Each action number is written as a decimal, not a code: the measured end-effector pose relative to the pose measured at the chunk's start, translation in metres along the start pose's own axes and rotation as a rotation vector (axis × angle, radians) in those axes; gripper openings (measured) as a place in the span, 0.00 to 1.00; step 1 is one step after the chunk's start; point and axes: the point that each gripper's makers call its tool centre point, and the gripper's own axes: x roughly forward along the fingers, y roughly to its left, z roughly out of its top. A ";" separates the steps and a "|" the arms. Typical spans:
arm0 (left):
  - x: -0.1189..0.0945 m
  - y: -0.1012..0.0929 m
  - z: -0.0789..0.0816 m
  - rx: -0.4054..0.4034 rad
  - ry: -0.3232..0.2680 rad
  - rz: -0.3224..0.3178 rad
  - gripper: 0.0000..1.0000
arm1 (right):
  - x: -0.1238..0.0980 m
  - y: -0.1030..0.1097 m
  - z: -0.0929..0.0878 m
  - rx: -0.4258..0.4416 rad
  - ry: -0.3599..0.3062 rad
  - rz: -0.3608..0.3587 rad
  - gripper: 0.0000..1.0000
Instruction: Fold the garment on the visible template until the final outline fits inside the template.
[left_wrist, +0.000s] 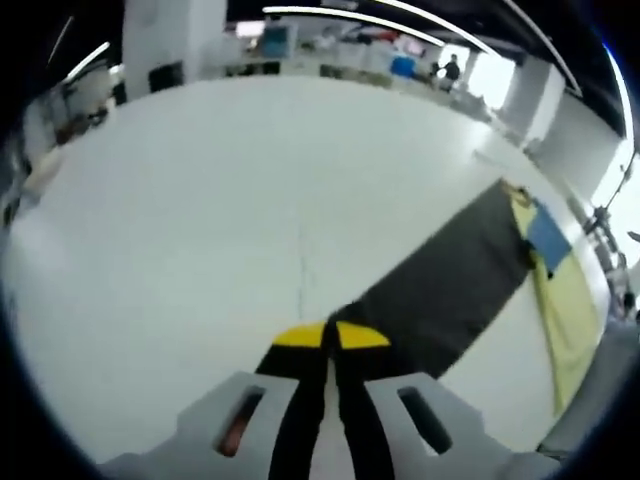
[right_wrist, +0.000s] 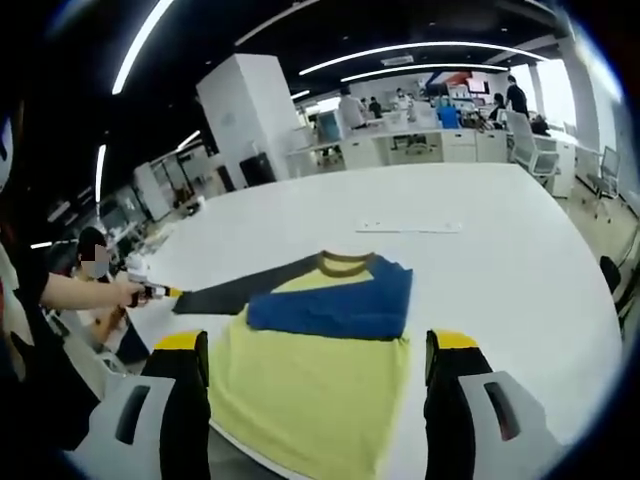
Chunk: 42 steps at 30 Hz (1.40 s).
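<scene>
Right gripper view: right claw (right_wrist: 325, 365) apart | left claw (left_wrist: 330, 335) clamps sleeve (left_wrist: 440, 285) | white table (right_wrist: 500, 230)

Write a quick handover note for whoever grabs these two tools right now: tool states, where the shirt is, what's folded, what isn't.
Left tool: shut on the end of the dark grey sleeve, which is stretched out over the white table.
Right tool: open, holding nothing, over the yellow long-sleeved shirt.
Done: the blue sleeve lies folded across the chest.
Left: fold the dark grey sleeve in, then the body. I can't make out a template outline.
</scene>
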 end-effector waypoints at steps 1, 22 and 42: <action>-0.002 -0.002 0.002 -0.008 -0.003 -0.002 0.00 | -0.001 0.000 0.000 -0.002 -0.003 -0.002 0.90; -0.045 -0.040 0.066 -0.116 -0.183 -0.080 0.00 | -0.047 -0.008 0.002 0.033 -0.106 -0.010 0.89; -0.120 -0.154 0.122 0.008 -0.318 -0.152 0.00 | -0.087 -0.020 -0.011 0.042 -0.160 -0.011 0.88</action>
